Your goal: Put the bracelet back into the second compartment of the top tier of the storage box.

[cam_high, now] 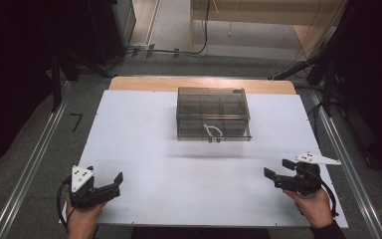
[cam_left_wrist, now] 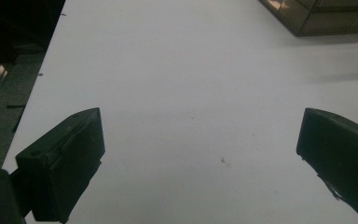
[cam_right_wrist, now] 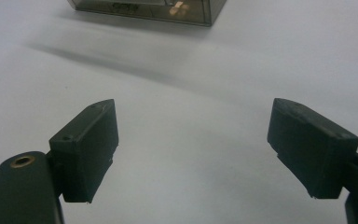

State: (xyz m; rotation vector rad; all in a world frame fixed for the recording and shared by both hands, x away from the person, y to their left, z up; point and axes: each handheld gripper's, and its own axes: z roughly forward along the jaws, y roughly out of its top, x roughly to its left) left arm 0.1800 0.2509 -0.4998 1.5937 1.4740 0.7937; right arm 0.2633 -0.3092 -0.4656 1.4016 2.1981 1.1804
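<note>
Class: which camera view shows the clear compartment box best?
The high view: the whole compartment box sits mid-table with its dividers visible. The left gripper view catches one corner at top right; the right gripper view shows its front edge along the top.

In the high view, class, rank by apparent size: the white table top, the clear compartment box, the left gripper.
1. White table top
2. Clear compartment box
3. Left gripper, nearer the camera yet smallest
</note>
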